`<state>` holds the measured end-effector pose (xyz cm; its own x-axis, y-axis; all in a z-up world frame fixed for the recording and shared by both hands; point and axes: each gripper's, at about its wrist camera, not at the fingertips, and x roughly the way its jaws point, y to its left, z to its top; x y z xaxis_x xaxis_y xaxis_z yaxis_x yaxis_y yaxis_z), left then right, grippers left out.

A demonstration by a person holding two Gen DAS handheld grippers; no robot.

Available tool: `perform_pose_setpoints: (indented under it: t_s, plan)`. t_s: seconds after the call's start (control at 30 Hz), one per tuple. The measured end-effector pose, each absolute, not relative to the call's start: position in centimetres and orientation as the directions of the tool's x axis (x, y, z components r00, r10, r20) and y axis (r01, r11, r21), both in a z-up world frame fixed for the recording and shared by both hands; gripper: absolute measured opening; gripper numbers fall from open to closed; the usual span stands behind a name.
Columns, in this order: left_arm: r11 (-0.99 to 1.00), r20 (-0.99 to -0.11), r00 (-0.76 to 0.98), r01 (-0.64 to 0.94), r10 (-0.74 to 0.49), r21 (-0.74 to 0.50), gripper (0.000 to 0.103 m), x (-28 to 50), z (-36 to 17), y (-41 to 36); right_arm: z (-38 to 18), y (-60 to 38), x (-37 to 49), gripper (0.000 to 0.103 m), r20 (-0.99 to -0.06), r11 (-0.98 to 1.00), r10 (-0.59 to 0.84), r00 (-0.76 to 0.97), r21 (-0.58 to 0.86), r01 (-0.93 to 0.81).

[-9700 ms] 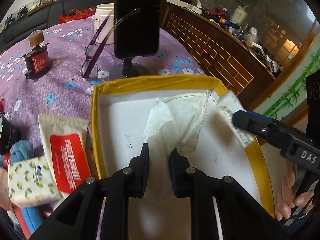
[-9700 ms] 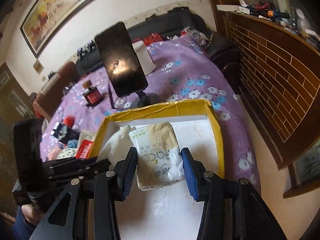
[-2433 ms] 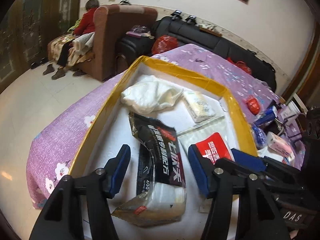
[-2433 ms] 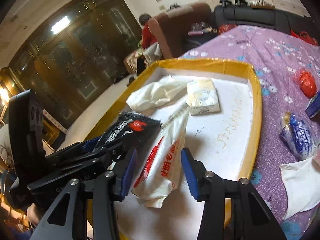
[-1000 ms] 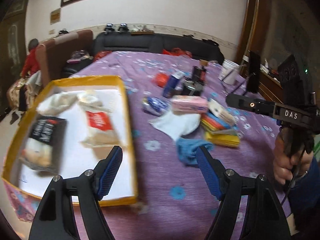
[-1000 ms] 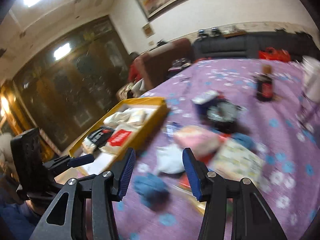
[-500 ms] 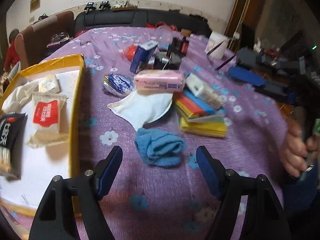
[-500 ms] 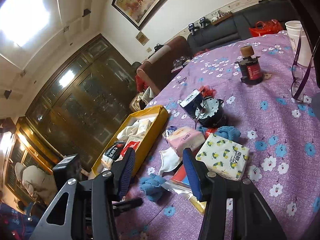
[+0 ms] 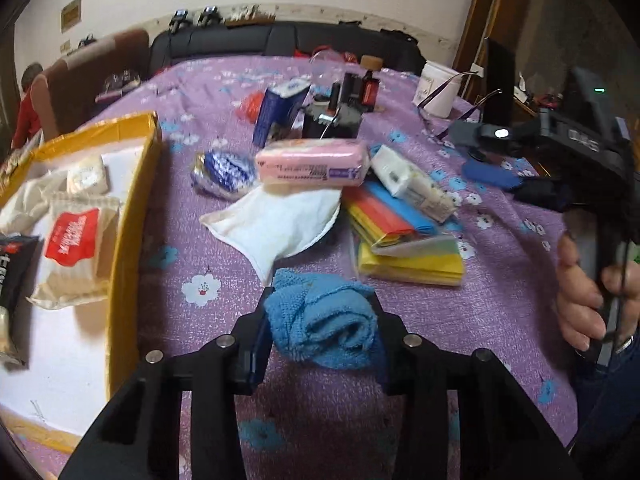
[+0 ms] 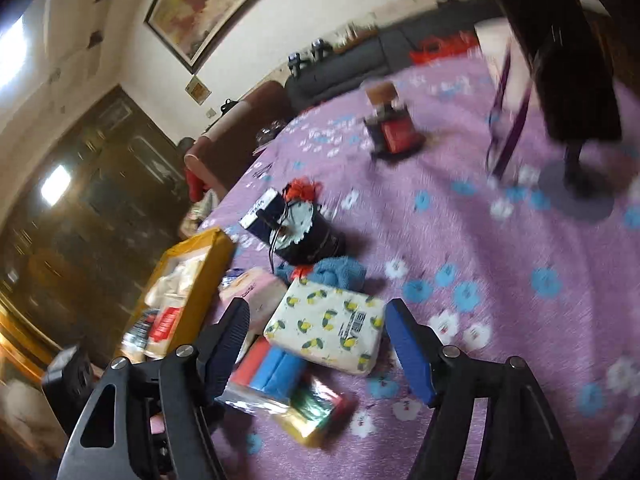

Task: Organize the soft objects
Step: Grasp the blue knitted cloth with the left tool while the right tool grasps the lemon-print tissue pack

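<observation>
Your left gripper [image 9: 320, 324] is closing its jaws on the rolled blue towel [image 9: 322, 320], pads against both sides, on the purple floral tablecloth [image 9: 500, 300] just right of the yellow-rimmed box [image 9: 132, 216]. Your right gripper [image 10: 316, 332] is opening its jaws around the lemon-print tissue pack [image 10: 326, 326] without touching it; that pack lies atop coloured bags [image 10: 276, 376].

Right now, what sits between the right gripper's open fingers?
The lemon-print tissue pack, untouched, lies between the opening fingers of the right gripper; right wrist view.
</observation>
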<state>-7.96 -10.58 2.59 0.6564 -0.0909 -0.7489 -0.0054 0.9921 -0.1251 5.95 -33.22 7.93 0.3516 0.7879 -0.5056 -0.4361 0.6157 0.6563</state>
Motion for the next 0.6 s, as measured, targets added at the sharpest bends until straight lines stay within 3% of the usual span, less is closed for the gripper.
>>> perform_pose_setpoints:
  t_s: [0.17, 0.23, 0.4, 0.5, 0.6]
  plan:
    - [0.992, -0.742, 0.663, 0.015, -0.101, -0.122, 0.04, -8.3, 2.6, -11.2, 7.2, -30.4, 5.3, 0.083, -0.57, 0.653, 0.754, 0.327, 0.6, -0.462]
    - [0.992, -0.743, 0.66, 0.024, -0.11, -0.126, 0.04, -8.4, 2.5, -11.5, 7.4, -29.3, 4.6, 0.092, -0.603, 0.698, 0.709, 0.366, 0.524, -0.489]
    - [0.992, -0.736, 0.668, 0.029, -0.11, -0.122, 0.04, -8.8, 2.6, -11.7, 6.7, -28.5, 4.1, 0.092, -0.627, 0.746, 0.651, 0.427, 0.425, -0.512]
    - [0.992, -0.734, 0.671, 0.022, -0.108, -0.127, 0.04, -9.0, 2.7, -11.5, 6.4, -29.4, 4.4, 0.079, -0.608, 0.73, 0.674, 0.419, 0.46, -0.506]
    - [0.991, -0.731, 0.674, 0.013, -0.105, -0.131, 0.04, -9.2, 2.8, -11.3, 6.5, -29.6, 4.4, 0.078, -0.592, 0.709, 0.698, 0.403, 0.495, -0.502]
